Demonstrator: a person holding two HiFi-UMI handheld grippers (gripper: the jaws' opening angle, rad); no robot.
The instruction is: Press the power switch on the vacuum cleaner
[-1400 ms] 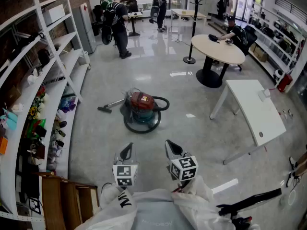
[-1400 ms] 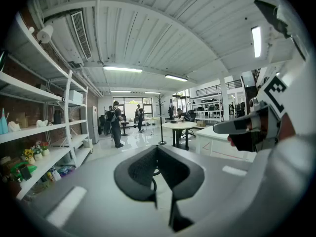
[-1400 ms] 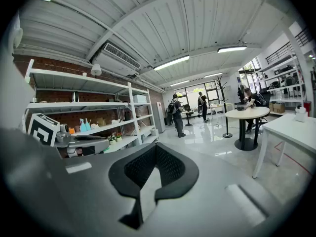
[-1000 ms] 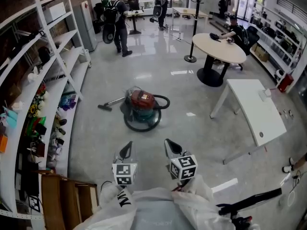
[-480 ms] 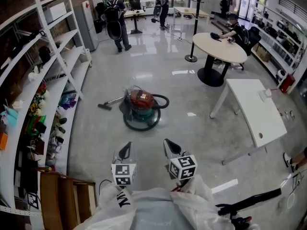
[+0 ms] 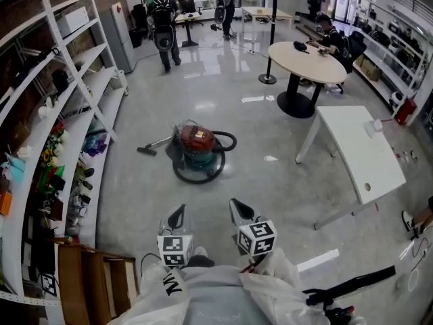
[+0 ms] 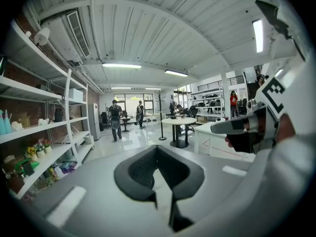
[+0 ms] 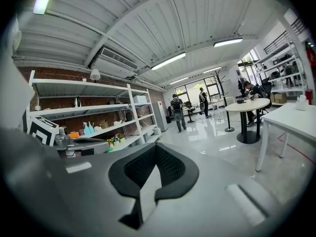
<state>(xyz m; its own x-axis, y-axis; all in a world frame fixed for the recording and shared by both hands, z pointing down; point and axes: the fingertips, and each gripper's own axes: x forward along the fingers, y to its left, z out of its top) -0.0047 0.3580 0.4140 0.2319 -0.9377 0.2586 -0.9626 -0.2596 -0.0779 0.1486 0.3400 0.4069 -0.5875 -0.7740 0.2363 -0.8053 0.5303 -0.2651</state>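
- The vacuum [image 6: 198, 143] stands on the floor; the left gripper [image 6: 177, 217] and right gripper [image 6: 239, 210] are well short of it, jaws pressed together, empty.
- Risks: feet could catch the hose [image 6: 196, 179] that rings the vacuum, and a closed tip could slip off the switch, which is too small to locate.

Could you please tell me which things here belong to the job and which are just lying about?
Job:
vacuum cleaner, on the floor
left gripper and right gripper, both shut and empty

Lying about:
round table
white table
shelves of oddments
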